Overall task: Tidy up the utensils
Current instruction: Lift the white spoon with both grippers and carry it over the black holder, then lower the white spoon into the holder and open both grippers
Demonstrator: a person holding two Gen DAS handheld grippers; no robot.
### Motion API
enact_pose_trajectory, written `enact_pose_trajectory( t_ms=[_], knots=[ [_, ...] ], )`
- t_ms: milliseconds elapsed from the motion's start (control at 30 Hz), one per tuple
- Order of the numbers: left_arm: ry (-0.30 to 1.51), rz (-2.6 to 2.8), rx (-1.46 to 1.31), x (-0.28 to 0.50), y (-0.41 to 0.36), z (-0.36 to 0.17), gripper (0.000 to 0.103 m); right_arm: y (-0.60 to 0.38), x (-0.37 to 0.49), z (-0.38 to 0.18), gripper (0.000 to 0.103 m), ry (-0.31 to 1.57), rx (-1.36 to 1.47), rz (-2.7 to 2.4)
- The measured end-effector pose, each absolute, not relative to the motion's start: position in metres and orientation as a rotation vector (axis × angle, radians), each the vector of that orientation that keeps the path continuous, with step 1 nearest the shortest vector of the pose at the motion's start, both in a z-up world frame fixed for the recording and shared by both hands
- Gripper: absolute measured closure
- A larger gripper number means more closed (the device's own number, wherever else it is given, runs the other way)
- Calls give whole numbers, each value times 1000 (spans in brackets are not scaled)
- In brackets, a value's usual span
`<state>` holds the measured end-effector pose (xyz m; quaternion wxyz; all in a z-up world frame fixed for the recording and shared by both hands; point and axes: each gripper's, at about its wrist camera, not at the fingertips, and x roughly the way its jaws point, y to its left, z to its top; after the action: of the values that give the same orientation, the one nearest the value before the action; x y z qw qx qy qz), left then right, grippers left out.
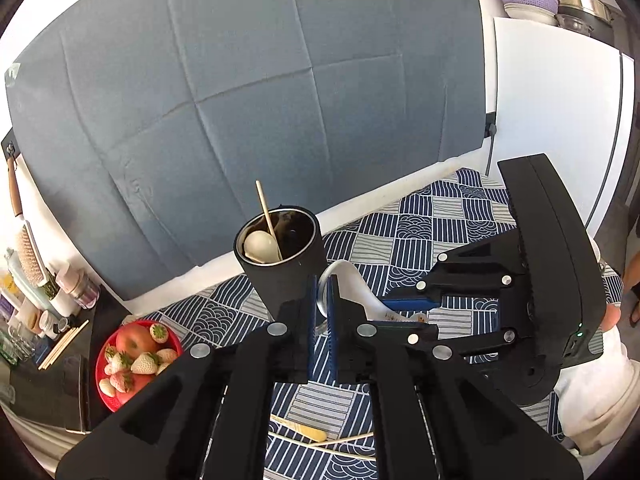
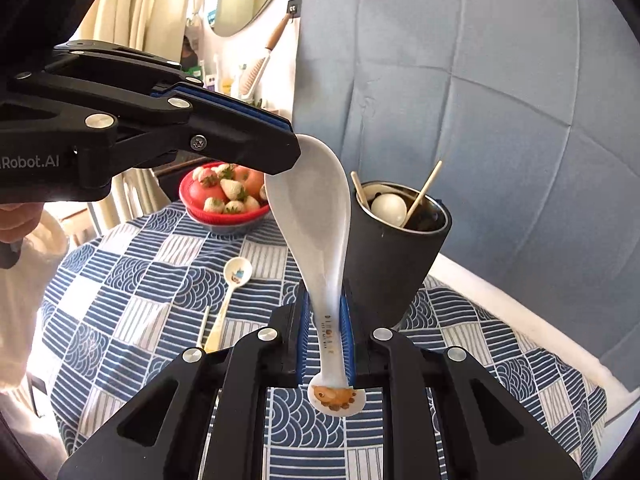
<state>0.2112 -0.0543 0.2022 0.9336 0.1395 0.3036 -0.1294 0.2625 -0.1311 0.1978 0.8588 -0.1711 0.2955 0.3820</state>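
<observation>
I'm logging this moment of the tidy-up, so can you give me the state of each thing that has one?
Left tool: shut on the white spoon's bowl rim.
Right tool: shut on the white spoon's handle.
White spoon: held in the air by both tools.
Black holder: upright, holding a spoon and sticks.
Small spoon: lying on the tablecloth.
Red bowl: full of fruit.

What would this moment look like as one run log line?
left gripper: shut on white spoon bowel tip | right gripper: shut on handle | black holder: upright beside it
</observation>
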Motion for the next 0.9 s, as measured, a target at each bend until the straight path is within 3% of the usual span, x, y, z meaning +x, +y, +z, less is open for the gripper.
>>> enact_pose_trajectory(
  t_ms=[900],
  knots=[
    [549,-224,376,285,-48,259,95,-101,359,236,90,544,-286,783]
  ],
)
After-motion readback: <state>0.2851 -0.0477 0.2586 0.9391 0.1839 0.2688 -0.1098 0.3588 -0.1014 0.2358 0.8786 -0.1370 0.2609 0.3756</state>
